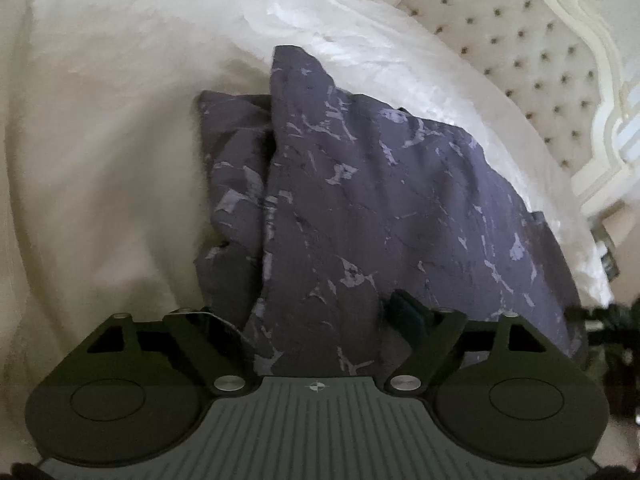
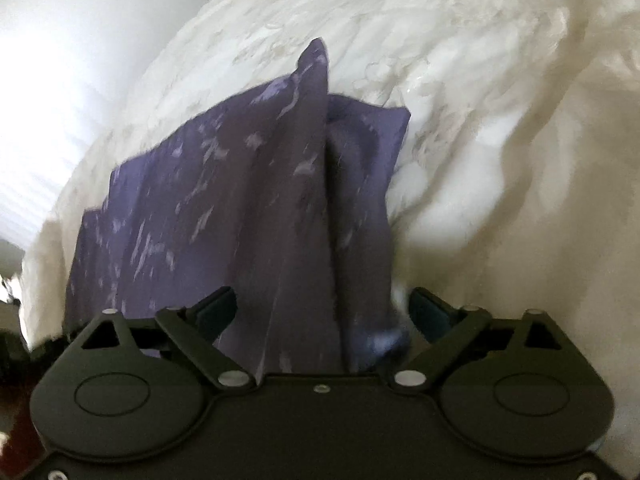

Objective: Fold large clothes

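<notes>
Left wrist view: one purple patterned garment (image 1: 360, 200) lies folded on one white bedspread (image 1: 100, 160), beside one tufted headboard (image 1: 520, 60); left gripper (image 1: 316, 316) released, jaws spread; right wrist view: same garment (image 2: 240, 200); right gripper (image 2: 324, 312) released; no legible writing.

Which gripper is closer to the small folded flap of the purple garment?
Right. The right gripper straddles the flap; the left gripper sits over the garment's wide panel, flap off beside it.
</notes>
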`<state>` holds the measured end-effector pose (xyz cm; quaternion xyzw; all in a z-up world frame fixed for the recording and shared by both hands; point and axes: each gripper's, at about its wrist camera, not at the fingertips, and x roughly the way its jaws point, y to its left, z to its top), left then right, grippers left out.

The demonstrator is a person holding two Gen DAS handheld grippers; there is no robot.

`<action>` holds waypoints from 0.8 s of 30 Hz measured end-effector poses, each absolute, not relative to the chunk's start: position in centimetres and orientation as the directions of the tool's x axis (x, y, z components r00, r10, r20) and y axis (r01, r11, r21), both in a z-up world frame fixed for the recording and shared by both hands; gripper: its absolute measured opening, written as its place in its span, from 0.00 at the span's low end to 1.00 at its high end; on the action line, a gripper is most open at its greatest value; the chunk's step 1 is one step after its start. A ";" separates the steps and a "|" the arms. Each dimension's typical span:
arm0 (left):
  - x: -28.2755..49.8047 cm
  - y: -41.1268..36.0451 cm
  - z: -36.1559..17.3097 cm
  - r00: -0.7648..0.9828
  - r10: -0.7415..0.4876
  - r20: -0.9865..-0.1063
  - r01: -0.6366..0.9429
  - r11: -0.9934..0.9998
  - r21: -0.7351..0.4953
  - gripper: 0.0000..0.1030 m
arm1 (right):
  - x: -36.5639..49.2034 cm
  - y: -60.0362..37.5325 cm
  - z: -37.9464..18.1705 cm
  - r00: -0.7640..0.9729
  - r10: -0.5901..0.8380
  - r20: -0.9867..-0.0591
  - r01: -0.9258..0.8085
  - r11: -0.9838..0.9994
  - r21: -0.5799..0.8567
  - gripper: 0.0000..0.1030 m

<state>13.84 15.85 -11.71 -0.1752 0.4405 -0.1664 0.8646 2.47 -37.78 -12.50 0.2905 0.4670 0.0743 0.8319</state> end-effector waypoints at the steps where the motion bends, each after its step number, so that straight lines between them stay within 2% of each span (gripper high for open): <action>1: 14.1 15.5 -11.7 0.559 -0.440 -0.703 0.145 0.886 -0.440 0.85 | 2.8 -38.1 -12.7 0.561 0.400 -0.725 0.149 0.812 0.564 0.96; 5: 12.7 14.6 -11.9 0.562 -0.423 -0.710 0.202 0.903 -0.378 1.00 | 4.7 -38.1 -13.6 0.601 0.401 -0.691 0.133 0.803 0.581 1.00; 9: 12.5 13.8 -12.1 0.571 -0.402 -0.716 0.222 0.915 -0.336 1.00 | 4.8 -37.7 -14.2 0.640 0.384 -0.665 0.116 0.808 0.578 1.00; 15: 12.0 14.9 -12.2 0.575 -0.415 -0.705 0.202 0.907 -0.370 1.00 | 4.1 -37.7 -14.3 0.663 0.379 -0.646 0.098 0.812 0.576 1.00; 18: 12.1 15.2 -11.5 0.564 -0.403 -0.721 0.146 0.908 -0.393 0.97 | 3.9 -37.6 -14.2 0.663 0.374 -0.649 0.090 0.821 0.564 1.00; 19: 11.8 15.4 -11.1 0.573 -0.384 -0.724 0.108 0.911 -0.399 0.84 | 3.8 -37.6 -14.2 0.665 0.373 -0.647 0.088 0.821 0.564 1.00; 20: 11.3 15.6 -10.6 0.584 -0.366 -0.724 0.066 0.911 -0.407 0.76 | 3.8 -37.5 -14.2 0.666 0.373 -0.646 0.088 0.820 0.565 1.00; 24: 8.1 16.2 -7.5 0.668 -0.276 -0.691 -0.044 0.912 -0.407 0.74 | 3.7 -37.4 -14.2 0.667 0.370 -0.647 0.092 0.821 0.564 1.00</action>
